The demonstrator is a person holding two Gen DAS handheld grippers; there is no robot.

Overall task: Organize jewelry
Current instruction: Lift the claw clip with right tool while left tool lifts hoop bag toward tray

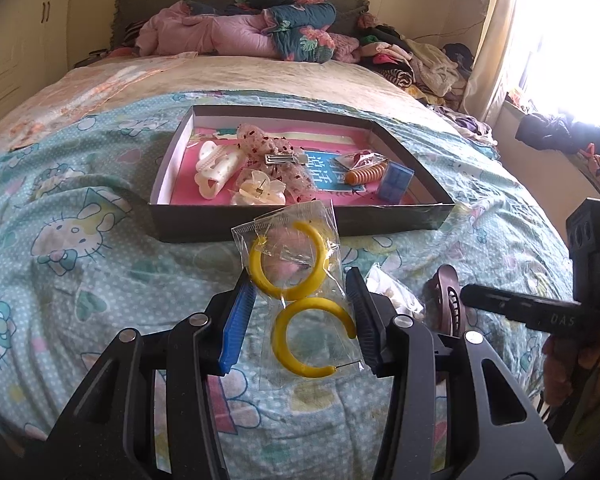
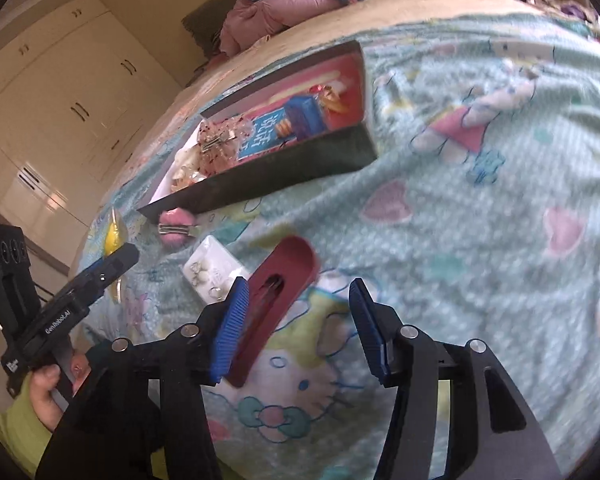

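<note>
Bedroom: cartoon-print bedspread [image 1: 100, 264] (rumpled), shallow box [image 1: 300, 220], wardrobes [image 2: 60, 120] beyond.

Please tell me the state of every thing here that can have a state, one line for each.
Left hand-held gripper: shut on the bag of yellow hoop earrings.
Bag of yellow hoop earrings: sealed, held above the bedspread.
Right hand-held gripper: open.
Dark red hair clip: between the open jaws, against one finger, not clamped.
Box: open, without lid, holding hair clips.
Pink hair clip: lying on the bedspread beside the box.
</note>
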